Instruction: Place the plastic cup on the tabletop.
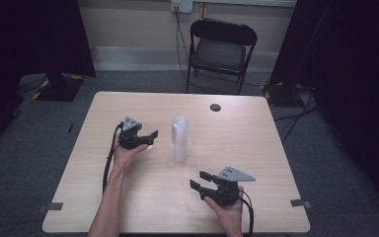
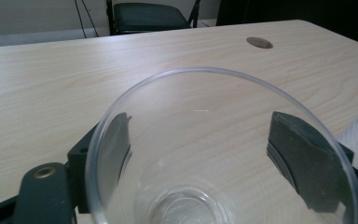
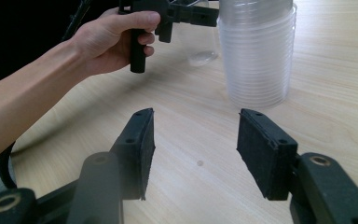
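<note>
Left jaws: the left gripper (image 1: 139,134) has a clear cup (image 2: 214,154) between its jaws, loose, not squeezed.
Right jaws: the right gripper (image 3: 193,149) is wide, empty.
Cup: standing on the table (image 1: 237,123), beside the cup stack (image 1: 180,139).
Tip: pull back straight, don't bump it.

cup (image 2: 214,154) base cut off by frame edge, stack (image 3: 256,51) top cropped
</note>
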A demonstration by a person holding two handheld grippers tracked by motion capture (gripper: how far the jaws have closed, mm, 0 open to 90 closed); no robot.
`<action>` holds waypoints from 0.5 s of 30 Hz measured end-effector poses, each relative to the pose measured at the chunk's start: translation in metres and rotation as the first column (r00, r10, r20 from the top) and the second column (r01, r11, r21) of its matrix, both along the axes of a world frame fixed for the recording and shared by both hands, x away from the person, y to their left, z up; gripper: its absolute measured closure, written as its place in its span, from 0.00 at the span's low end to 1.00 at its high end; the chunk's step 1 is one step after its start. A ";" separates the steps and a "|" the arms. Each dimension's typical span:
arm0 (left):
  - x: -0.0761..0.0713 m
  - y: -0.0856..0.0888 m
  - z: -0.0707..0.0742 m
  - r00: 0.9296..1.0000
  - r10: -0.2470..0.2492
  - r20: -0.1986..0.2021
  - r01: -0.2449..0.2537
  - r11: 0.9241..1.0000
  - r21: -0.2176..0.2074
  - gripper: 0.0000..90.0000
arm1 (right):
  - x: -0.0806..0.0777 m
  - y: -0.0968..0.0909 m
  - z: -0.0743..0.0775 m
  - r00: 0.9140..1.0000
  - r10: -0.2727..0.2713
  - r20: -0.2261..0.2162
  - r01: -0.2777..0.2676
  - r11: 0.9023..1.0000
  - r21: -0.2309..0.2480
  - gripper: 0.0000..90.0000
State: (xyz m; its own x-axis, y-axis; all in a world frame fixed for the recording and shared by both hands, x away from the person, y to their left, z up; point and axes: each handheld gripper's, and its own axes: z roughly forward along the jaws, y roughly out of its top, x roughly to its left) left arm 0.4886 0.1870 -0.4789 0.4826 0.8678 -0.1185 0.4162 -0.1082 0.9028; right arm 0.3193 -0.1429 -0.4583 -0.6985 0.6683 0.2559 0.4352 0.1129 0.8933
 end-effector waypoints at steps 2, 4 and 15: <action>0.000 -0.001 0.000 1.000 0.001 -0.001 -0.001 1.000 -0.008 0.23 | 0.001 0.000 -0.001 1.000 0.002 -0.003 -0.002 1.000 0.004 0.51; 0.000 -0.002 -0.001 1.000 -0.005 0.000 0.005 1.000 0.010 0.22 | 0.001 -0.001 -0.001 1.000 0.004 -0.006 -0.004 1.000 0.008 0.51; -0.004 -0.002 0.001 0.999 -0.021 -0.038 0.023 0.999 0.049 0.17 | 0.002 -0.005 -0.005 1.000 -0.012 -0.019 0.012 1.000 0.009 0.49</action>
State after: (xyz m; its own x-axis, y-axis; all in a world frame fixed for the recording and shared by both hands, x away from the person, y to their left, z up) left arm 0.4849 0.1846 -0.4784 0.4978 0.8622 -0.0940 0.4464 -0.1618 0.8801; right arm 0.3213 -0.1475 -0.4629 -0.6857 0.6739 0.2752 0.4532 0.0995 0.8858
